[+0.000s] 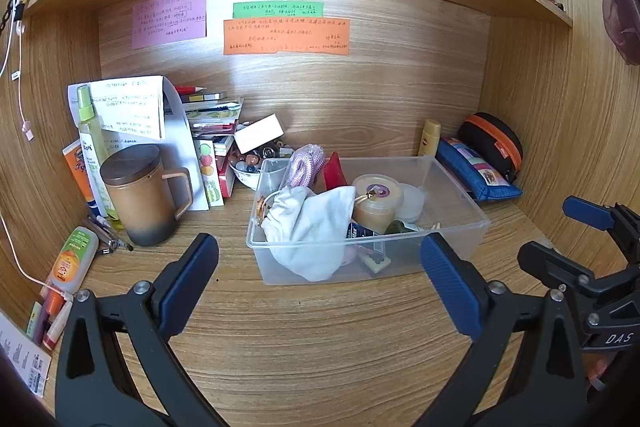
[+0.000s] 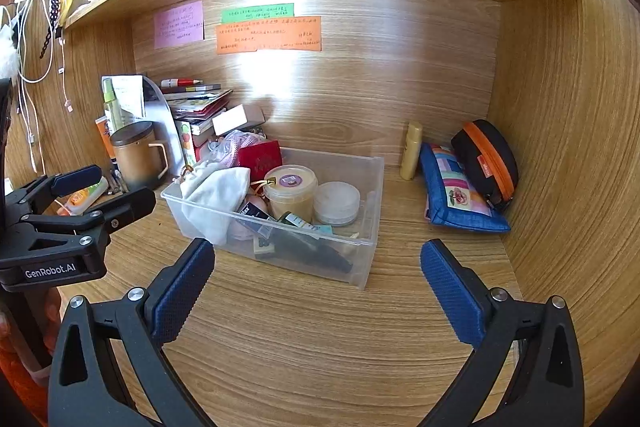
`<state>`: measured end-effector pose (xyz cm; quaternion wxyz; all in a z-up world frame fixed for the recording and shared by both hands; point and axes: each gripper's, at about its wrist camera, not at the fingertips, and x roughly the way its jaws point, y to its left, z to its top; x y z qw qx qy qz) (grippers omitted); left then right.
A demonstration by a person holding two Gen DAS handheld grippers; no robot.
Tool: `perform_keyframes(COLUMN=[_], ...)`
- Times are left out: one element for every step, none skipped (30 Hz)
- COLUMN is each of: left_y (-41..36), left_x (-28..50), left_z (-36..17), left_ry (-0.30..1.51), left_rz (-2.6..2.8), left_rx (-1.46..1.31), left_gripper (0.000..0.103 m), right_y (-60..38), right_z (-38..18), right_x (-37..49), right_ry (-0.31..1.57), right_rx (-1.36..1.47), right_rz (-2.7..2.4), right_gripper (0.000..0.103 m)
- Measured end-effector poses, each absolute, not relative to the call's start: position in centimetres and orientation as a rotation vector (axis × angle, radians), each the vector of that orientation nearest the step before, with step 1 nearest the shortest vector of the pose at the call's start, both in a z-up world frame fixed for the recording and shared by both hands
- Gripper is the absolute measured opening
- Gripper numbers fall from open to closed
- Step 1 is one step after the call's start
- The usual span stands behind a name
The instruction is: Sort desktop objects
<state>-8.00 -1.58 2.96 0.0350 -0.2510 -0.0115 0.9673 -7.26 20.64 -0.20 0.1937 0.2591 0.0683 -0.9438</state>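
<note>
Left gripper (image 1: 319, 269) spread wide, empty, clear rectangular plastic bin (image 1: 456, 229) just ahead between its blue pads; brown lidded ceramic mug (image 1: 142, 193) left of bin.
Right gripper (image 2: 317, 275) also wide apart, empty, bin (image 2: 370, 223) just ahead; blue patchwork fabric pouch (image 2: 456, 193) right of bin.

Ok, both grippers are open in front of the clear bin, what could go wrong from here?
The clear bin is heaped; the white cloth pouch drapes over its near wall and could snag or spill on a lift. The lidded brown mug stands among crowded bottles and pens, so a left gripper reach there may topple something. The right gripper sits close alongside, so they could collide.
</note>
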Motion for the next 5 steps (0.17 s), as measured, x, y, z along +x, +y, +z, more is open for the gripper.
perform_keyframes(left_y=[-1.55, -1.49, -1.42, -1.38, -1.39], left_x=[-7.97, -7.92, -7.92, -7.97, -8.07], left_z=[3.01, 3.05, 3.07, 3.08, 3.05], left_ry=[-0.035, -0.031, -0.029, -0.027, -0.029], left_rz=[2.976, 2.981, 2.983, 2.981, 2.978], left_rx=[-0.764, -0.758, -0.757, -0.761, -0.768], left_gripper=[0.102, 0.102, 0.102, 0.102, 0.102], right_y=[20.6, 20.57, 20.54, 20.54, 20.54], right_z=[-0.24, -0.28, -0.32, -0.35, -0.39], right_x=[-7.34, -7.48, -7.63, -7.77, -7.87], right_ry=[0.192, 0.192, 0.191, 0.19, 0.191], right_rx=[0.729, 0.733, 0.736, 0.738, 0.738], right_rz=[-2.646, -2.645, -2.644, -2.644, -2.643], right_gripper=[0.103, 0.103, 0.103, 0.103, 0.103])
